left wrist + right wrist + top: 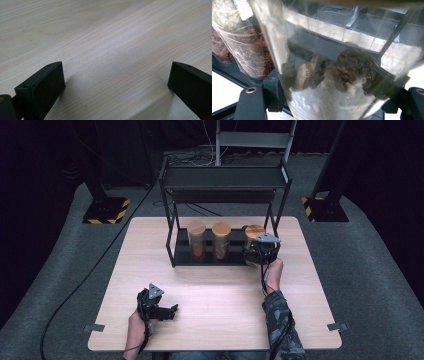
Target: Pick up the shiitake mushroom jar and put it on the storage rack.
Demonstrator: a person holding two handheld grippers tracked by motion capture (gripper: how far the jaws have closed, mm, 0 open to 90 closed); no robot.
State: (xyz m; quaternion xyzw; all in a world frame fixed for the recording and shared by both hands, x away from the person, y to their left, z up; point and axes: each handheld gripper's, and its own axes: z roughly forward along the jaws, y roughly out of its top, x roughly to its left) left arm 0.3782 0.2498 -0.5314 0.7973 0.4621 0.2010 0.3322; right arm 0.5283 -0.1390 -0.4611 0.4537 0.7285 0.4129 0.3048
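Note:
Three glass jars with wooden lids stand in a row on the lower shelf of a black rack (225,177). My right gripper (260,251) is shut on the rightmost jar (254,231) from the front. In the right gripper view that jar (332,75) holds dark brown lumps, and its glass sits between the black fingers (249,102). The jar beside it (249,50) holds red pieces. My left gripper (172,310) lies near the table's front left, open. Bare wood shows between the jaws of the left gripper (116,72).
The wooden table (210,290) has bare room in front of the rack. The left jar (196,240) and middle jar (221,240) stand close together. The rack's posts and upper shelf frame the jars. Dark stands with striped bases (106,211) sit on the floor behind.

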